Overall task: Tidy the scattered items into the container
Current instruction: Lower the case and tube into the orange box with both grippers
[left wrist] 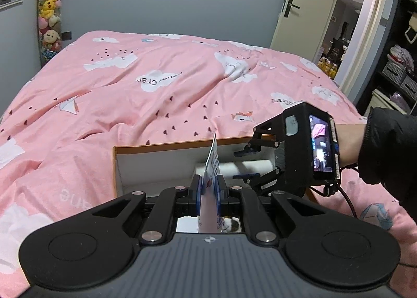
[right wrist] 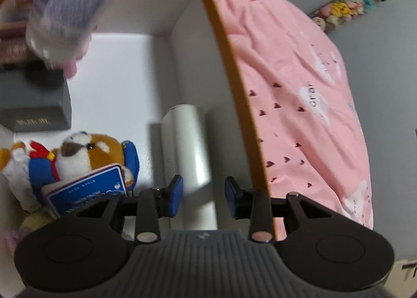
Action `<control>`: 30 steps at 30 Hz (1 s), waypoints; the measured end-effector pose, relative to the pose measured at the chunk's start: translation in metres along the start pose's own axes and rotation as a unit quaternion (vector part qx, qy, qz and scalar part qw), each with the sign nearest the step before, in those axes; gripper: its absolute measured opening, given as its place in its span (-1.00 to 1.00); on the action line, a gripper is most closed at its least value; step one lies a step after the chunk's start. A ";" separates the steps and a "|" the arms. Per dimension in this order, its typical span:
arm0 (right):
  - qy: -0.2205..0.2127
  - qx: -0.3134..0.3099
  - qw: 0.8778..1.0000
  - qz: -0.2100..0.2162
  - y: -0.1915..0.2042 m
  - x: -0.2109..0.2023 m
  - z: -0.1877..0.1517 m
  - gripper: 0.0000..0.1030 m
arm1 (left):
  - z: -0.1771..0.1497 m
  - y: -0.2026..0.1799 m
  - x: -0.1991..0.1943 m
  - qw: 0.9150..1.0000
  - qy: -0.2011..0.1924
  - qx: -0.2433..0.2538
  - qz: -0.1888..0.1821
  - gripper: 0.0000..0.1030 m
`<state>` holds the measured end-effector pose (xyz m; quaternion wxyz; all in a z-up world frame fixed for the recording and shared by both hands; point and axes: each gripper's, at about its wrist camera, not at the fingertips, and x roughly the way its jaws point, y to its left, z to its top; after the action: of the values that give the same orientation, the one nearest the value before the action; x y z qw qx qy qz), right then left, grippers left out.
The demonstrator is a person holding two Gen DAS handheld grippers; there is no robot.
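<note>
Left gripper (left wrist: 208, 188) nearest my lens, clenched on a flat pink-and-white tube (left wrist: 211, 167) held upright over the white box (left wrist: 156, 146). Box sits on a pink cloud-print quilt (left wrist: 130, 84); grey wall, open door (left wrist: 292, 6) and dark shelving beyond. My right gripper (left wrist: 247, 165) reaches into the box.

Right view: gripper (right wrist: 203, 191) released, jaws apart above a white cylinder (right wrist: 186, 141) lying inside along the orange-edged wall (right wrist: 229, 63). Plush toy (right wrist: 78, 154) and grey carton (right wrist: 34, 99) are also inside.

Right gripper (right wrist: 203, 195), jaws apart, over a white cylinder (right wrist: 186, 146) in the box (right wrist: 229, 68); plush toy (right wrist: 78, 152) beside it.
</note>
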<state>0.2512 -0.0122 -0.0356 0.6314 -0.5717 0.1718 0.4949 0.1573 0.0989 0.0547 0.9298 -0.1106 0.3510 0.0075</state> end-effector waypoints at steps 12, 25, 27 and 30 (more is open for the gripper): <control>-0.073 0.265 0.960 -0.056 0.021 -0.099 -0.036 -0.28 | -0.013 -0.017 0.009 0.998 0.028 -0.015 -0.048 -0.78; -0.138 0.486 0.857 -0.102 0.064 -0.137 -0.078 -0.28 | -0.049 -0.048 0.030 0.998 0.048 0.049 0.010 -0.78; -0.141 0.499 0.849 -0.100 0.066 -0.135 -0.080 -0.28 | -0.055 -0.053 0.033 0.997 0.048 0.064 0.016 -0.78; -0.135 0.512 0.843 -0.097 0.073 -0.135 -0.087 -0.28 | -0.064 -0.061 0.038 0.994 0.056 0.090 0.030 -0.78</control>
<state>0.1608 -0.1585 0.0048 0.8960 -0.1082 0.2577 0.3451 0.1497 0.0230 -0.0043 0.9141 -0.0157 0.4052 -0.0023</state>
